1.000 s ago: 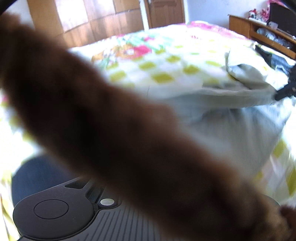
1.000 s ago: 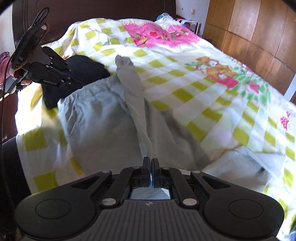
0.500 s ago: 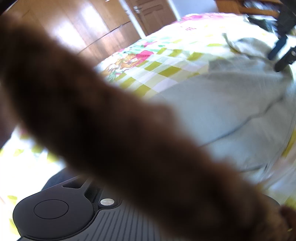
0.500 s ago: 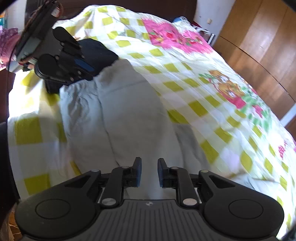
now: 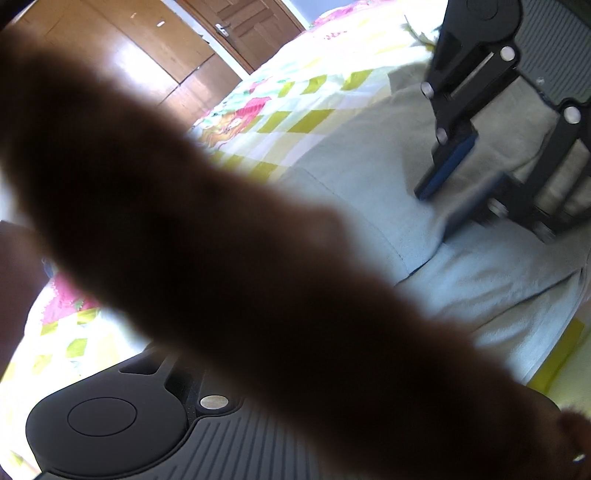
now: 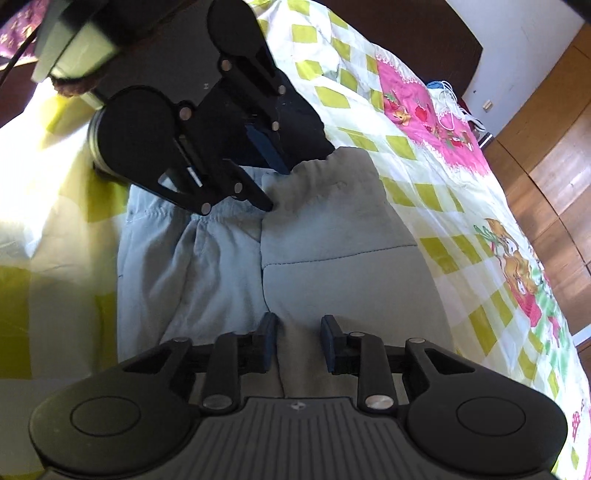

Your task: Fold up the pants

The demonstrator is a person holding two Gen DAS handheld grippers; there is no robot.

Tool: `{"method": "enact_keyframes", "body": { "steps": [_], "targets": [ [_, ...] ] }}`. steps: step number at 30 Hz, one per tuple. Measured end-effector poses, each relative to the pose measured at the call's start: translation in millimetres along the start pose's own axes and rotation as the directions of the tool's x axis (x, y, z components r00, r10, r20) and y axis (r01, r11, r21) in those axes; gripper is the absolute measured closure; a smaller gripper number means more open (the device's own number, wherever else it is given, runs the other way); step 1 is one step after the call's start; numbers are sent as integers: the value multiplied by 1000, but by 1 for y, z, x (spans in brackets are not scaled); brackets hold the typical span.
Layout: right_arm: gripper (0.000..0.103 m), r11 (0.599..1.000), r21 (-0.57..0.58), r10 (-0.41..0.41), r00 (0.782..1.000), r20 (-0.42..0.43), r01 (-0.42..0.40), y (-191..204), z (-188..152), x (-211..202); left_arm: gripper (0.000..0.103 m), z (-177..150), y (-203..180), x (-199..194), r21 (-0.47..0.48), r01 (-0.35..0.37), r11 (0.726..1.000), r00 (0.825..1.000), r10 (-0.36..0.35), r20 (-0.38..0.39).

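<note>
1. Bed w/ quilt [image 6: 436, 206]: white, yellow-green checks, pink cartoon patches.
2. Dark wood headboard [image 6: 424, 33] at far end.
3. Brown wood wardrobe panels [image 6: 554, 155] along bed's side.
4. Panelled wood door [image 5: 255, 29] w/ metal handle.
5. Pale wall [image 6: 517, 40]; poss. a socket on it.
6. Strong daylight, glare on the wood.

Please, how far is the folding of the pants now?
Done: one half of the grey pants lies folded over the other. In hand: nothing; the left tongs have just been opening, the right tongs stand open above the cloth. Left: probably folding them shorter.
</note>
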State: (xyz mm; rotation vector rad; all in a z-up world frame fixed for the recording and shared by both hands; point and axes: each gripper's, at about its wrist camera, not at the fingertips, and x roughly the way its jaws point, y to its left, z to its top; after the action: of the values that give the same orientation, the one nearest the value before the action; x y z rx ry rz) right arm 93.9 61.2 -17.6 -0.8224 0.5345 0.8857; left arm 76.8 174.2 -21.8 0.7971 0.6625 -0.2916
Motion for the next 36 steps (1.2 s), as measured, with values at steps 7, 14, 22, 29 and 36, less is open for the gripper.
{"method": "enact_keyframes", "body": {
  "steps": [7, 14, 22, 29, 36],
  "targets": [
    [86, 962, 258, 68, 993, 94, -90, -43, 15, -44, 59, 0, -9, -38, 34, 6, 999, 994, -10, 107],
    [86, 941, 310, 105, 988, 117, -136, -52, 22, -60, 76, 12, -15, -20, 16, -59, 998, 993, 57, 108],
    [86, 936, 257, 217, 970, 107, -238, -9, 6, -75, 93, -5, -2, -62, -39, -61, 997, 995, 63, 73],
    [86, 953, 209, 218, 975, 41, -222, 22, -11, -53, 93, -28, -28, -49, -33, 9, 999, 999, -10, -37],
    [85, 989, 68, 128, 991, 37, -130, 40, -15, -44, 93, -28, -24, -52, -23, -4, 1000, 1000, 3, -31]
  ]
}}
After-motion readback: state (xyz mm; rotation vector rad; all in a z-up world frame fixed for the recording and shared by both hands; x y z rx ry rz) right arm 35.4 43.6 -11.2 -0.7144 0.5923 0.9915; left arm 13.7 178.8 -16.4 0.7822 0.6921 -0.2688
